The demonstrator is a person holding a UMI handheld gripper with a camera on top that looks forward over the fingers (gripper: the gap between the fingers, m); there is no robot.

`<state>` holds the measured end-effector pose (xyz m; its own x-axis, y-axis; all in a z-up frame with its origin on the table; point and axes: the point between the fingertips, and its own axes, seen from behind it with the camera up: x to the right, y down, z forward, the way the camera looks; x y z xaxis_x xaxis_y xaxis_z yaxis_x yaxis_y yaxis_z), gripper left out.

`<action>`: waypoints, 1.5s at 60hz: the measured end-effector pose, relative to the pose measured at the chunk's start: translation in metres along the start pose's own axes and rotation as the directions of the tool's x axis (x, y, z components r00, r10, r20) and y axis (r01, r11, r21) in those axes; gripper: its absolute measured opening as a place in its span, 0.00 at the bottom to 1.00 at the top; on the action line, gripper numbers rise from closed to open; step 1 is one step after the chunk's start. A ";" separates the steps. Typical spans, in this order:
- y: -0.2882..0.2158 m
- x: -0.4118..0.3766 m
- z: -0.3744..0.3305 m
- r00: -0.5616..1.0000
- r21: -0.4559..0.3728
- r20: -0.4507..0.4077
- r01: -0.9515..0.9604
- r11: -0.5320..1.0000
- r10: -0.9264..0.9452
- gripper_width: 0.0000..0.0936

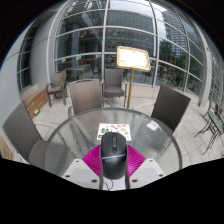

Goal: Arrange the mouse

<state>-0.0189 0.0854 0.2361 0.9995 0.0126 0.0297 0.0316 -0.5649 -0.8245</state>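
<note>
A black wired mouse (113, 155) sits between my two fingers, its nose pointing away from me. Its cable loops down at its near end. My gripper (113, 152) is shut on the mouse, with the magenta pads (94, 163) pressing on both of its sides. The mouse is held above the near part of a round glass table (65, 138). Just beyond the mouse, a white sheet with a pink pattern (115, 129) lies flat on the glass.
Dark chairs ring the table: one at the far left (87, 95), one at the far right (170, 106), one at the near left (20, 126). A yellow-lit sign on a stand (131, 57) rises behind, before tall windows.
</note>
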 end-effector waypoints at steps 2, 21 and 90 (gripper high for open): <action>0.023 -0.017 0.002 1.000 -0.031 0.012 0.019 0.999 -0.018 0.31; 0.218 -0.058 0.050 1.000 -0.289 -0.002 -0.004 0.957 0.003 0.31; 0.137 -0.019 -0.164 1.000 -0.030 0.011 -0.028 0.999 0.028 0.91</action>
<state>-0.0349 -0.1272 0.2154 1.0000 0.0055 0.0004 0.0036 -0.5894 -0.8078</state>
